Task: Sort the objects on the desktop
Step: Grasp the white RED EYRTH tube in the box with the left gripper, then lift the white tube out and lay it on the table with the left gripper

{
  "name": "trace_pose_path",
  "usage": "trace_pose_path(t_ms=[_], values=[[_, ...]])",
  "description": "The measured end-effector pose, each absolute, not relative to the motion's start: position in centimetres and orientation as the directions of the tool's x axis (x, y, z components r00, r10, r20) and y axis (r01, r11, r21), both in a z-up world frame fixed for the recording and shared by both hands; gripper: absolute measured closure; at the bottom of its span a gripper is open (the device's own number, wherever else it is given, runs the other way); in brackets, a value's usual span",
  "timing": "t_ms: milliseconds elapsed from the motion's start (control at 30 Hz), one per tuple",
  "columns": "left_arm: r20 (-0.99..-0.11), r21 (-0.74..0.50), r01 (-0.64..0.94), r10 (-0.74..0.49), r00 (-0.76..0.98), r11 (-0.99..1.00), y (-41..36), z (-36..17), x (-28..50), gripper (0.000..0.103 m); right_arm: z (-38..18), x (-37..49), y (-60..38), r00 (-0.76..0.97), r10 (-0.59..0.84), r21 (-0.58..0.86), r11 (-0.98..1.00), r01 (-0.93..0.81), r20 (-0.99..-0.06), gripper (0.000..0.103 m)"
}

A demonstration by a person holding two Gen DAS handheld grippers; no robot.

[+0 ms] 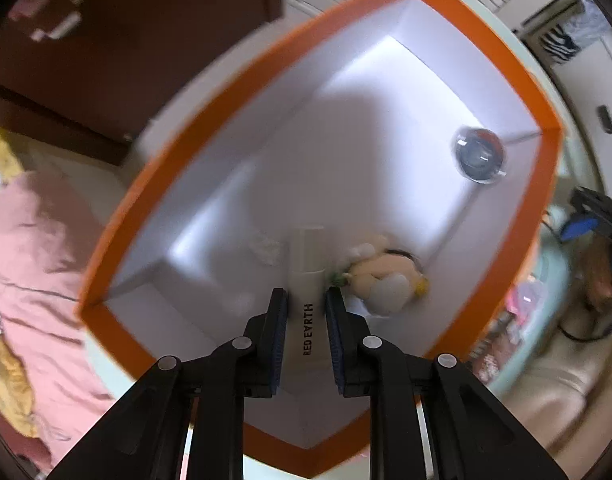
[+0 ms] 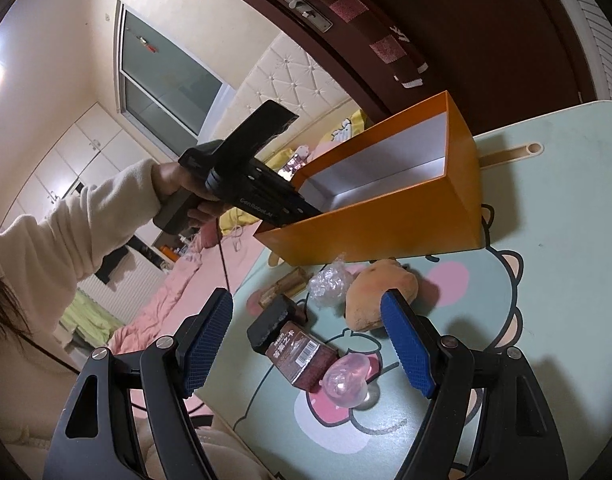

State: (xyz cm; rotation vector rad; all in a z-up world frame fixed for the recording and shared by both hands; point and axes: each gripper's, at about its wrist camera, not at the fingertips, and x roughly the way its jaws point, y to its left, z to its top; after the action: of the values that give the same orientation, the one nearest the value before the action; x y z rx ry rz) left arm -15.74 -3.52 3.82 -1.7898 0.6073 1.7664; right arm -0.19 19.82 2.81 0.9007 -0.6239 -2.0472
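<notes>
Left tongs (image 1: 306, 300) clamped on white tube (image 1: 308, 280), long axis pointing down into orange box (image 1: 210, 120), beside plush toy (image 1: 382, 276) and round jar (image 1: 480, 154). Right tongs (image 2: 310, 320) wide above table (image 2: 546, 240).

1 orange box (image 2: 386, 216) stands on the tabletop (image 2: 546, 280). Inside it lie 4 things: 1 white tube (image 1: 306, 276), 1 plush doll (image 1: 382, 280), 1 round glass ball (image 1: 480, 154) and 1 small crumpled white scrap (image 1: 266, 246). Outside the box, the tabletop carries 1 brown plush toy (image 2: 376, 294), 1 clear plastic wad (image 2: 330, 282), 1 dark jar (image 2: 290, 344) and 1 clear pink heart (image 2: 346, 384).
</notes>
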Motion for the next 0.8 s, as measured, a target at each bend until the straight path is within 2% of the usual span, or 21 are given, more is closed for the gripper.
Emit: trace_pose_path(t_ms=[200,467,667,800], values=[[-0.987,-0.06,-0.605,0.138,-0.083,-0.794,-4.2,7.5,-14.8,0.085,2.8,-0.2,19.8,-0.429,-0.818,0.682,-0.564,0.465,-0.384,0.026],[-0.936,-0.125,-0.516,0.273,-0.221,-0.847,-6.3,13.8,-12.1,0.085,2.6,-0.2,19.7,-0.421,-0.818,0.681,-0.566,0.464,-0.392,0.026],[-0.902,-0.203,-0.41,0.332,-0.275,-0.889,-10.4,13.2,-7.7,0.085,2.8,0.1,19.5,-0.424,-0.813,0.665,-0.574,0.477,-0.398,0.026],[-0.897,-0.265,-0.319,0.354,-0.264,-0.91,-12.4,9.4,-4.2,0.085,2.9,0.3,19.3,-0.426,-0.807,0.65,-0.585,0.484,-0.41,0.026]])
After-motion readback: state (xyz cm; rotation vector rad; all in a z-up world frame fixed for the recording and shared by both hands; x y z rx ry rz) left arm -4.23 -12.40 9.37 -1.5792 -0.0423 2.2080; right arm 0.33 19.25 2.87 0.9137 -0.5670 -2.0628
